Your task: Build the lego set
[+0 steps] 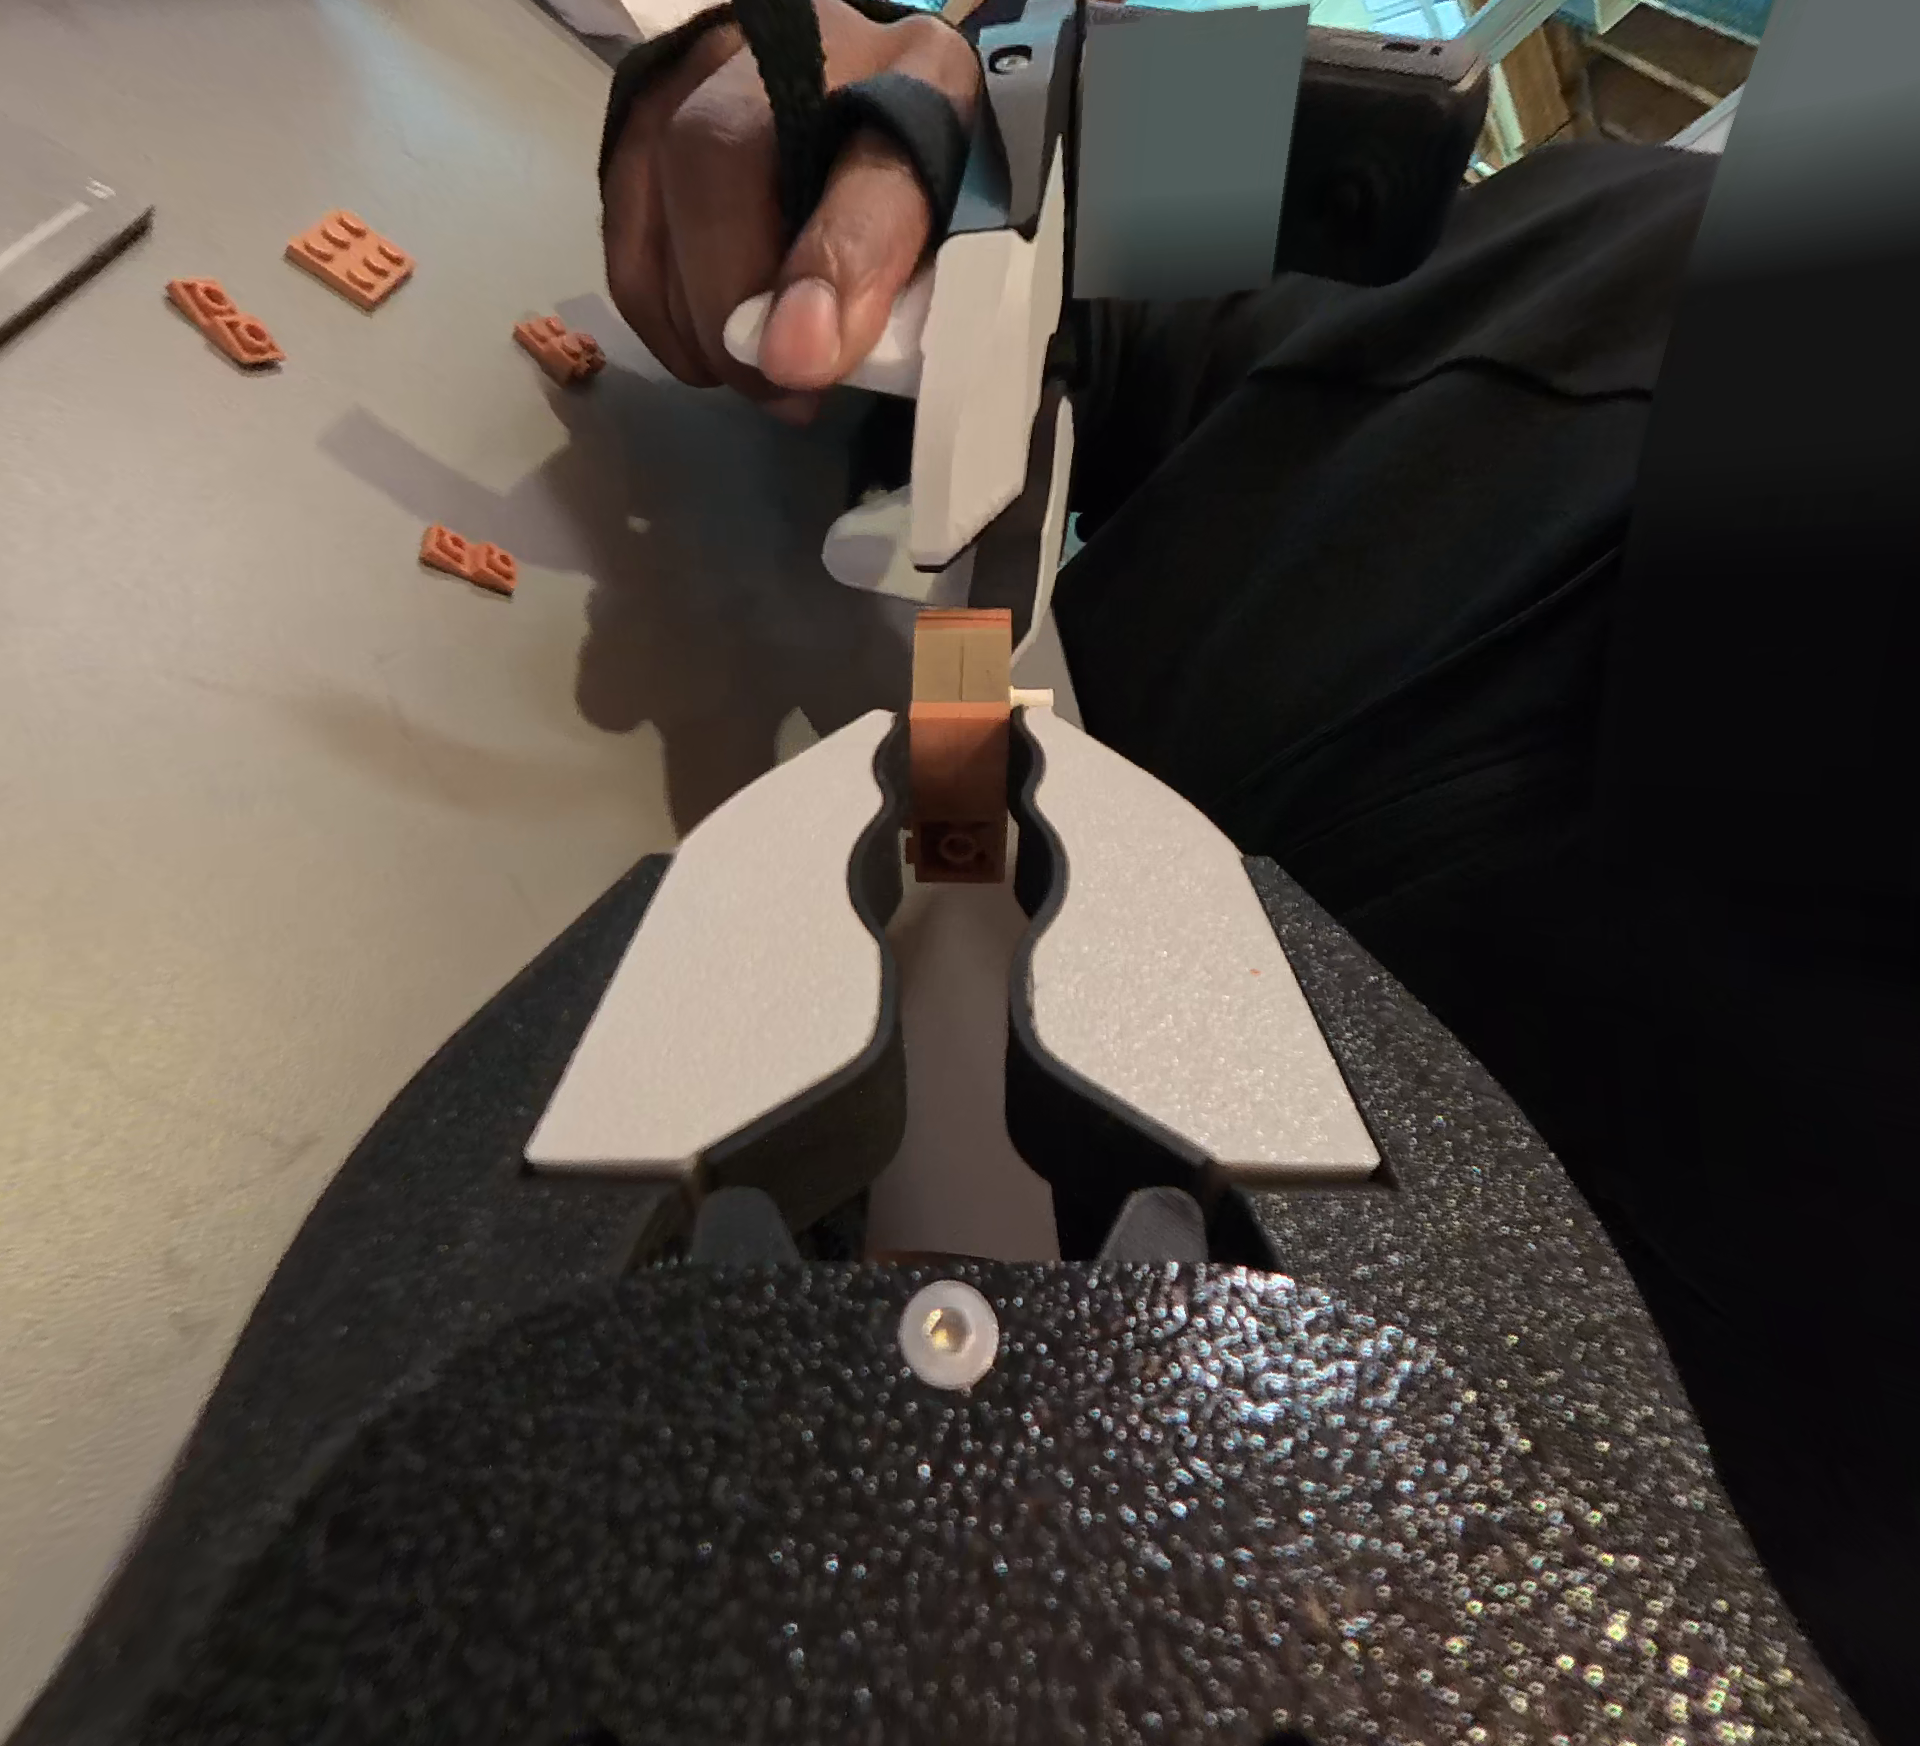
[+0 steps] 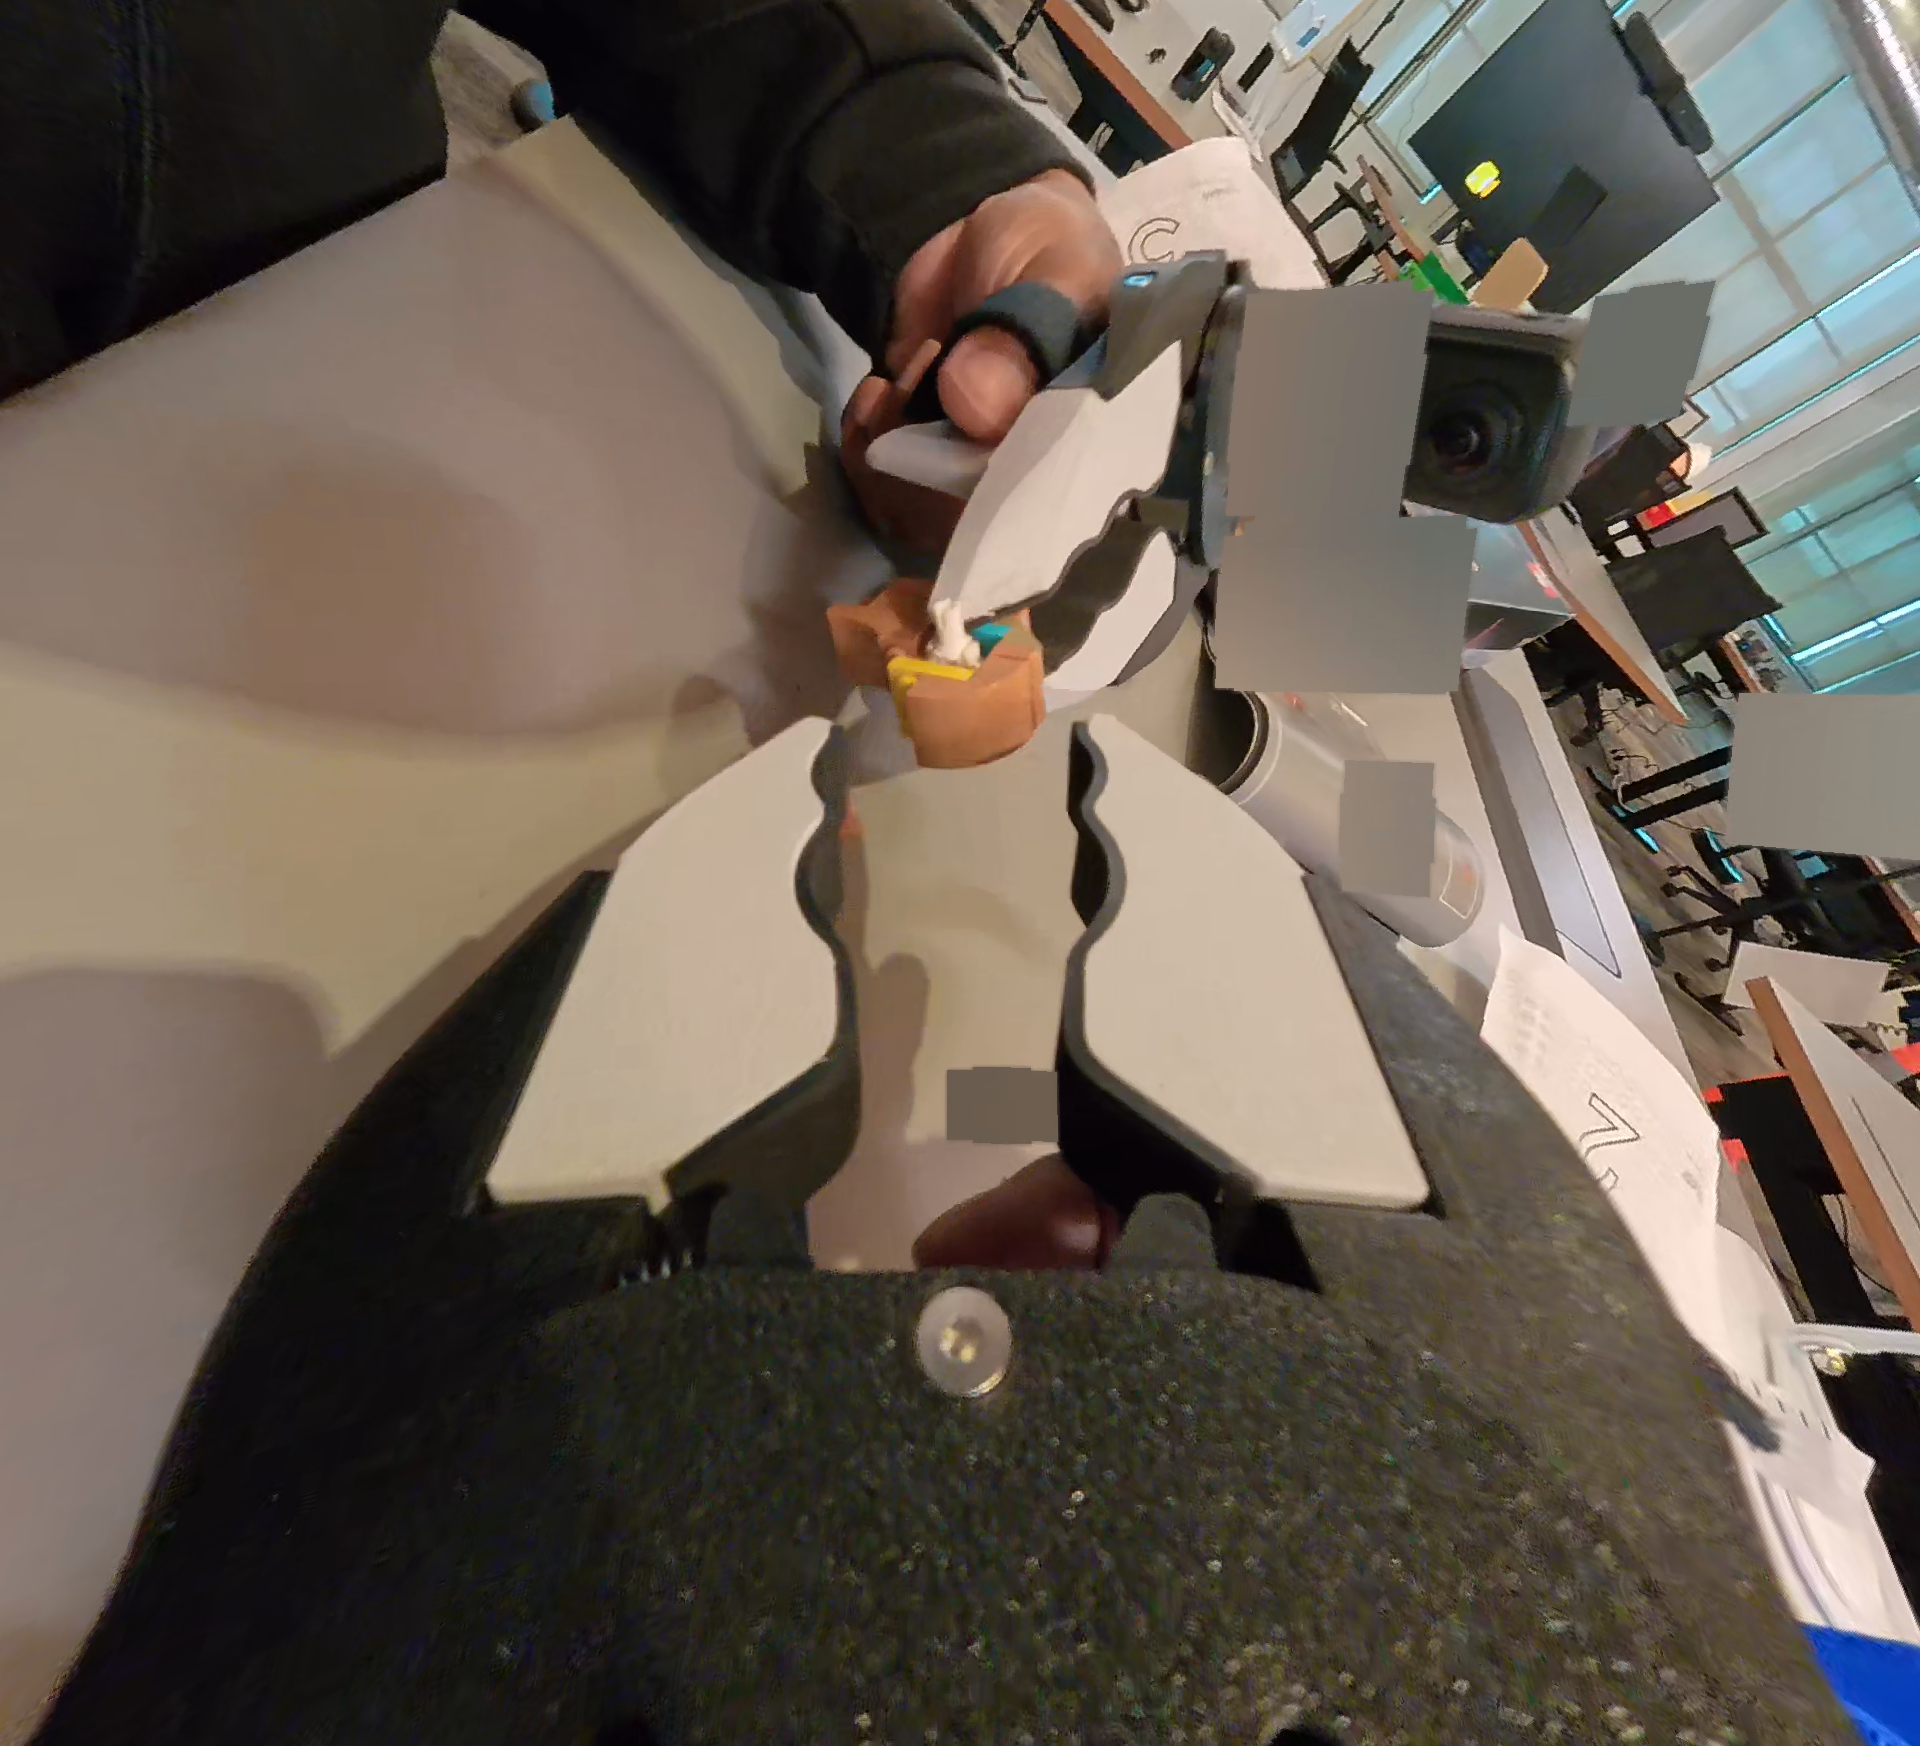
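Left wrist view: your left gripper (image 1: 958, 761) has its fingers (image 1: 774, 823) pressed on a brown brick assembly (image 1: 958, 740) with a small white peg on its side, held above the grey surface (image 1: 260, 761). Four orange plates (image 1: 350, 259) lie scattered there. Your right gripper (image 1: 935, 543) hangs just beyond the assembly. No writing is legible. Right wrist view: your right gripper (image 2: 951, 751) has its fingers (image 2: 727, 823) spread apart with nothing between them, near the assembly (image 2: 977, 709), which shows yellow, teal and white parts. Printed paper sheets (image 2: 1621, 1166) lie at right; an office with one dark monitor (image 2: 1558, 127) lies behind.
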Tool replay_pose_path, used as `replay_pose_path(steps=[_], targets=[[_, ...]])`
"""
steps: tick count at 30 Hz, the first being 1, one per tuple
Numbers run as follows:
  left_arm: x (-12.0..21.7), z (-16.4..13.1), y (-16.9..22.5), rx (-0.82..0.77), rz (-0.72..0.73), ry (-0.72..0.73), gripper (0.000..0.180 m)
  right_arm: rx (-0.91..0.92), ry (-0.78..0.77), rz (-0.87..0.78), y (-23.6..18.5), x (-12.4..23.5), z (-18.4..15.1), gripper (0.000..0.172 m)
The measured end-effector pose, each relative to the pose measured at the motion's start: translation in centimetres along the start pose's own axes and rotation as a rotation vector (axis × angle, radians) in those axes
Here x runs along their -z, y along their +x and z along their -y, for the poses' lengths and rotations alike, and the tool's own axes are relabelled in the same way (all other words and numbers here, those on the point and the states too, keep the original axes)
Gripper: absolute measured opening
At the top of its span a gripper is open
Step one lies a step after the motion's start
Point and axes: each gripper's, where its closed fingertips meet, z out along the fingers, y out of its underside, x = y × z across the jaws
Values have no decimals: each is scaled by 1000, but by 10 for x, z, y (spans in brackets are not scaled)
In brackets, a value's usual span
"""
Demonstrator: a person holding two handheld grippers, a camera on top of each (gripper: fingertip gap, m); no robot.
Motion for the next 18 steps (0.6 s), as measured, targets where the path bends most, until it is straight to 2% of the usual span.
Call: replay_pose_path(steps=[7,10,14,18], targets=[[-10,-14,6,32,-86,-144,16,86,-28,87,-20,-8,-1,48],[-12,-21,7,41,-106,-207,16,106,-34,113,-26,-9,-1,44],[-17,-26,4,41,-101,-267,16,106,-30,142,-32,-10,-1,29],[-20,-31,5,24,-95,-308,16,90,-24,194,-38,-10,-1,29]])
